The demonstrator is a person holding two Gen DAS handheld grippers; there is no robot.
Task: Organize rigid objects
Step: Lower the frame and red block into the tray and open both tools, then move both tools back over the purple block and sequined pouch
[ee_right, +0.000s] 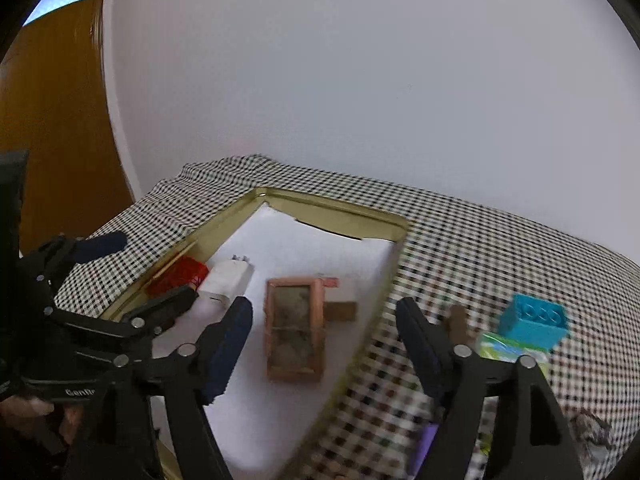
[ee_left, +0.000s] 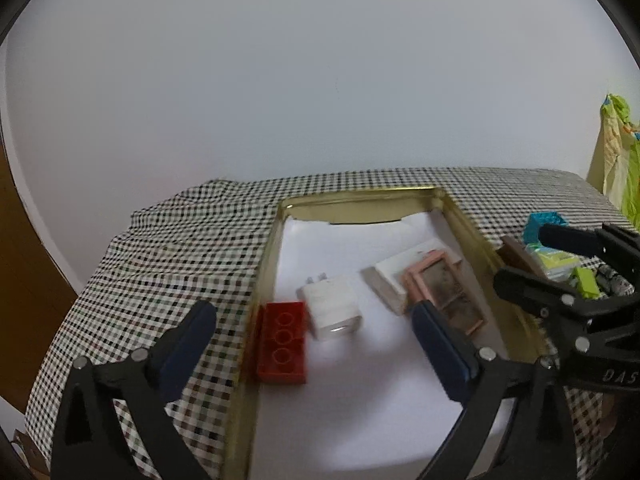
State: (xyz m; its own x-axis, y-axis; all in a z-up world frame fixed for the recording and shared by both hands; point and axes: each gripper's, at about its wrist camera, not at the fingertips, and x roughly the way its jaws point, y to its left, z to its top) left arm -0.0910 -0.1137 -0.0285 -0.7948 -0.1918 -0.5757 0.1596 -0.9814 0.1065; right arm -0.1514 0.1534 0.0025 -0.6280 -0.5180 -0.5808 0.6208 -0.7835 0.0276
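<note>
Red brick (ee_left: 281,342) lies at the tin's (ee_left: 264,264) left wall; both tongs, left (ee_left: 316,340) and right (ee_right: 324,340), spread, empty. Risk: right tongs snagging the rim while reaching the blue brick (ee_right: 534,322).

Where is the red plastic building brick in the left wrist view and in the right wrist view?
Left wrist view: the red plastic building brick lies lower centre, against the tin's left wall.
Right wrist view: the brick sits left of centre, partly hidden behind the left gripper.
Shared landmark: the white plug adapter beside the brick.
</note>
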